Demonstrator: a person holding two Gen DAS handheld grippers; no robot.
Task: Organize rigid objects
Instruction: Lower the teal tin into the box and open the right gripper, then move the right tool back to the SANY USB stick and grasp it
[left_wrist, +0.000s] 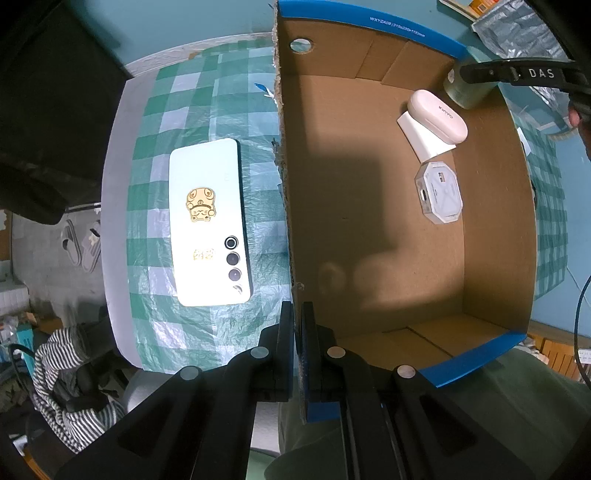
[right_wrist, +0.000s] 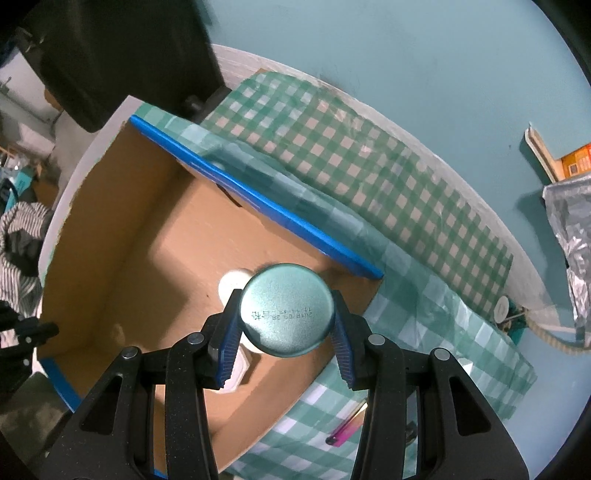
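Observation:
An open cardboard box (left_wrist: 495, 229) with a blue rim stands on the green checked cloth. My left gripper (left_wrist: 297, 307) is shut on the box's left wall, near its front corner. On the box floor lie a white earbud case (left_wrist: 438, 116), a flat white pack (left_wrist: 419, 138) beneath it and an octagonal white case (left_wrist: 439, 194). My right gripper (right_wrist: 285, 297) is shut on a green metal can (right_wrist: 286, 310), held base up above the box's (right_wrist: 258, 201) corner, over the white items (right_wrist: 232, 287). In the left wrist view the can (left_wrist: 466, 90) shows at the box's far right corner.
A pale phone (left_wrist: 209, 221) with a gold sticker lies face down on the cloth, left of the box. A pink pen-like stick (right_wrist: 345, 428) lies on the cloth outside the box. A silver foil bag (right_wrist: 570, 236) and orange packs sit at the right edge. Clothes and slippers lie on the floor to the left.

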